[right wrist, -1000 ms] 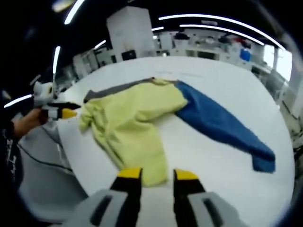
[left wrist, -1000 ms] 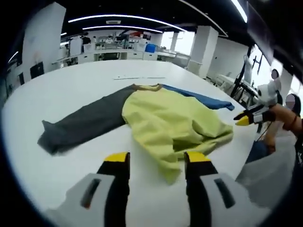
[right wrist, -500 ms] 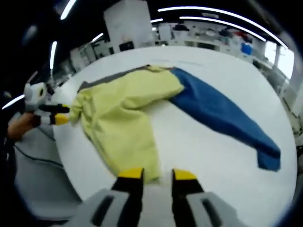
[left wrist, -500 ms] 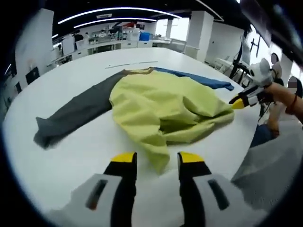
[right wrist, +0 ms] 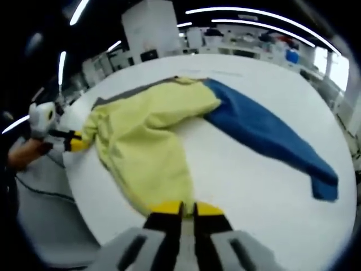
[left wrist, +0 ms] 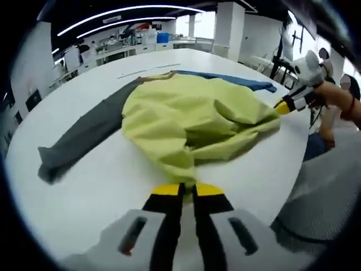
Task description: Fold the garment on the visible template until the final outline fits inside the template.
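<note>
right tongs (right wrist: 182, 206): closed on garment (right wrist: 148, 148) hem | left tongs (right wrist: 75, 141): at far corner | table (right wrist: 248, 169)

Both views low, close, facing across shared garment (left wrist: 186, 121) from opposite corners

The garment (left wrist: 186, 121) is a long-sleeved top with a yellow-green body, 1 dark grey sleeve (left wrist: 84, 138) and 1 blue sleeve (right wrist: 265, 141). It lies on the white table (left wrist: 84, 197), crumpled, its body bunched into loose folds and ridges. The grey sleeve stretches flat away from the body to one side, the blue sleeve flat to the other, ending near the table's edge. The collar (right wrist: 183, 81) lies on the body's far side. 2 hem corners taper to points at the near table edge.
</note>
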The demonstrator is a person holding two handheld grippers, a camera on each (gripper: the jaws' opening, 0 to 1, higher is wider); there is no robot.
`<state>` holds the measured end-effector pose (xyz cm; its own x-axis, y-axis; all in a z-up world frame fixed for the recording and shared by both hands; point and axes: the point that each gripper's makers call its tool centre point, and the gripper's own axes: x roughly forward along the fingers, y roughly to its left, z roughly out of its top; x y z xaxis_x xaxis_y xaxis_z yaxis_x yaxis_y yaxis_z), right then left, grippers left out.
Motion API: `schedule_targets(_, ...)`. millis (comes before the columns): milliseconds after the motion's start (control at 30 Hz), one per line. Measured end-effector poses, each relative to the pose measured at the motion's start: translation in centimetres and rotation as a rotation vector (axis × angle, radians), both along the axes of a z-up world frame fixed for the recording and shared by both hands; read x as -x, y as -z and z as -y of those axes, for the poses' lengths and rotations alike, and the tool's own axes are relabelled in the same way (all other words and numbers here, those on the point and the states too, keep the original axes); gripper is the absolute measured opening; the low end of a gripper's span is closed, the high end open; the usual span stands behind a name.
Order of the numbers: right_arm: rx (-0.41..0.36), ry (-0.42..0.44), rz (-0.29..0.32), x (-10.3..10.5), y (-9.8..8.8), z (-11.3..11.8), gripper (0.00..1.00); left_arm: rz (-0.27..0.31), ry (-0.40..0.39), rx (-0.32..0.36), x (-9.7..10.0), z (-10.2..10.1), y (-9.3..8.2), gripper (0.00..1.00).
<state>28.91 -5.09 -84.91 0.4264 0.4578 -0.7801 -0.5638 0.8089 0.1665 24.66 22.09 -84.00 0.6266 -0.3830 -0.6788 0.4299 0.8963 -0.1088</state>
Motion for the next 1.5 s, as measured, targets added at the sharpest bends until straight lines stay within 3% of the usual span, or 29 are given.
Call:
schedule_targets(167,-0.035,0.015,-0.007,0.0,-0.2,-0.5,0.0,-0.002,-0.023,-0.001,0.2,-0.6,-0.9,0.01)
schedule_targets(500,-0.088,0.054,0.031,-0.1,-2.6,0.3,0.0,0.012,-0.047,0.02,1.5,-1.9,-3.8,0.0)
schedule_targets(700,-0.098,0.083,0.057,0.3,-4.0,1.1,0.0,0.011,-0.102,0.056,2.2,-3.2,-5.1,0.0)
schedule_targets(1100,-0.082,0.118,0.077,2.4,-5.1,2.2,0.0,-0.053,-0.161,0.162,4.2,-4.2,-5.5,0.0)
schedule_targets(1367,-0.102,0.173,0.104,2.9,-7.2,2.8,0.0,-0.108,-0.209,0.203,4.8,-5.4,-5.8,0.0)
schedule_targets(1500,-0.061,0.172,0.05,3.7,-6.2,2.9,0.0,-0.155,-0.219,0.193,5.4,-5.5,-5.0,0.0)
